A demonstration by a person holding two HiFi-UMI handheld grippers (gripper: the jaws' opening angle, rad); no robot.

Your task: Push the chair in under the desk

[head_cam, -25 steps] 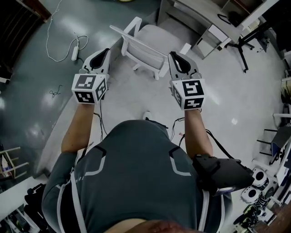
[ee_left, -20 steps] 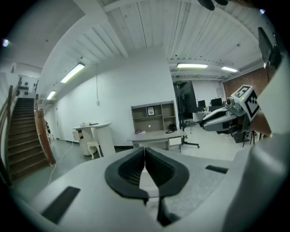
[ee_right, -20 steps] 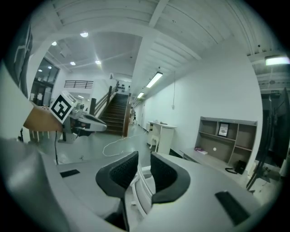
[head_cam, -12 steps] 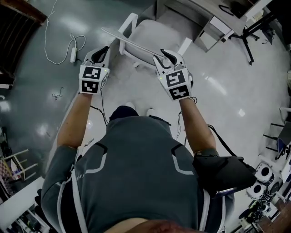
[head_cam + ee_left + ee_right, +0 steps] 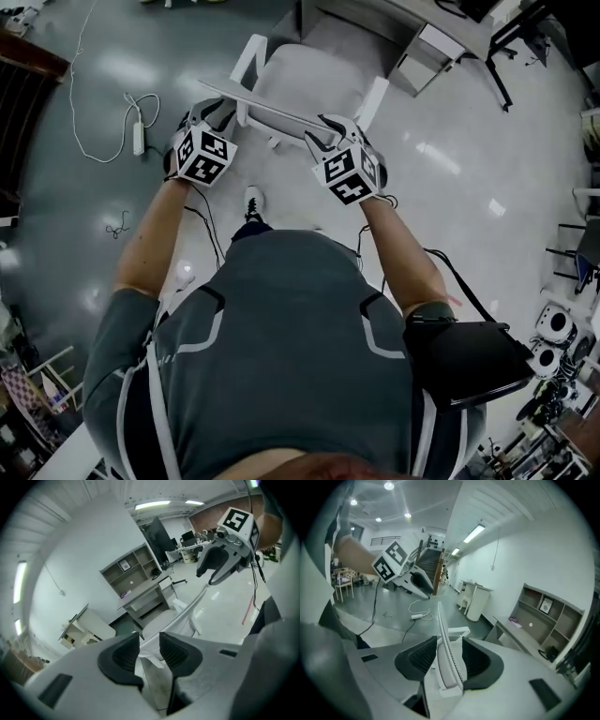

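**Head view:** chair (image 5: 309,80) white, on floor (image 5: 450,187), seat side toward bench (image 5: 412,42). Stands near bench, not tucked under. Backrest (image 5: 281,106) top edge runs across frame, just ahead of both tools. L tool (image 5: 208,111) at edge's left end, R tool (image 5: 323,131) at right end, both angled down-fwd. Marker cube (image 5: 203,155) on each tool faces cam. Power strip (image 5: 139,141) w/ cable on floor, well left of chair.

**Left gripper view:** L tool jaws apart, just been opening. Thin backrest edge enters gap btwn pads, no pad seen pressing on it. Edge carries on up-right to R tool, which sits at far end. Past the jaws: seat and armrest, then bench w/ shelf unit (image 5: 129,571) behind it against wall. Chair still in front of bench here too, clear floor strip visible btwn seat and bench legs.

**Right gripper view:** R tool jaws also apart, just been opening. Backrest stands edge-on btwn pads, a gap visible on the right-hand pad side. Left-hand pad close to backrest, contact can't be confirmed. So open, w/ backrest inside jaws, not clamped. L tool visible upper left near other end of backrest. Power strip on floor beyond. Bench and shelf unit off to right.
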